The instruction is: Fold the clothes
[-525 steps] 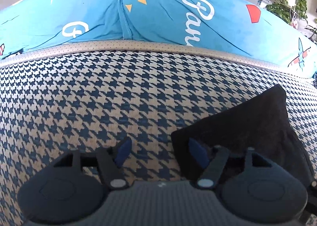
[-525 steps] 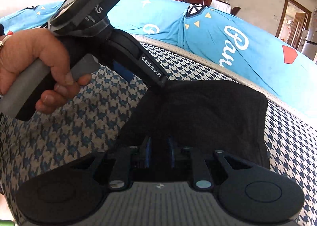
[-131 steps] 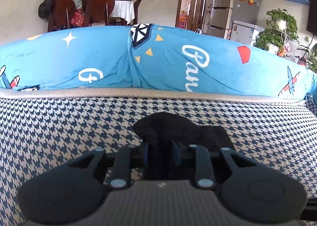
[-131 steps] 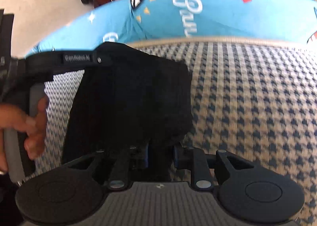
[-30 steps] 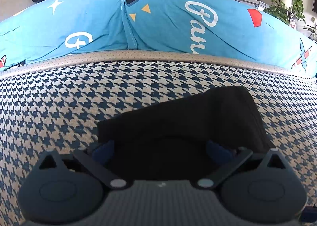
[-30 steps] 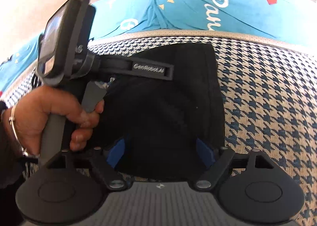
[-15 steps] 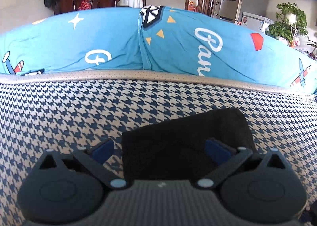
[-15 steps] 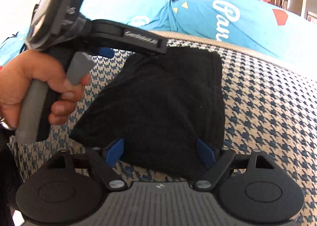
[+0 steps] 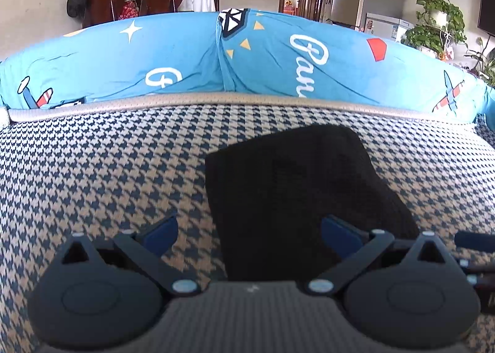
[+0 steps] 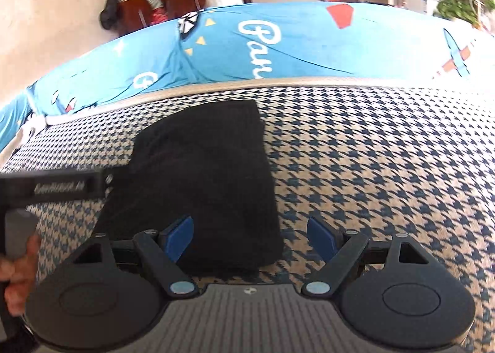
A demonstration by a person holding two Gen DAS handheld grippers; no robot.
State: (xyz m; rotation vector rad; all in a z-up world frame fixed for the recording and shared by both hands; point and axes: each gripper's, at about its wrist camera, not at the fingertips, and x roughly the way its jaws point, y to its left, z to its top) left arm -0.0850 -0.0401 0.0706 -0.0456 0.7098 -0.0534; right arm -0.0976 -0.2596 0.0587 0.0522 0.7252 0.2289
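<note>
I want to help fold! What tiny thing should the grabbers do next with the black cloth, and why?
Probably lift both away. The black cloth already lies flat as a compact folded rectangle on the checked cushion, and the left gripper and right gripper are both open, holding nothing.

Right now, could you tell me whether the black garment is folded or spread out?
Folded: the black garment lies as a compact rectangle on the houndstooth cushion.

matt black knit cloth (image 9: 297, 186) on woven houndstooth upholstery (image 9: 108, 173)

Black folded garment (image 9: 297, 186) on navy-and-beige houndstooth cover (image 9: 108, 173); bright blue printed cushions (image 9: 185, 59) behind.
</note>
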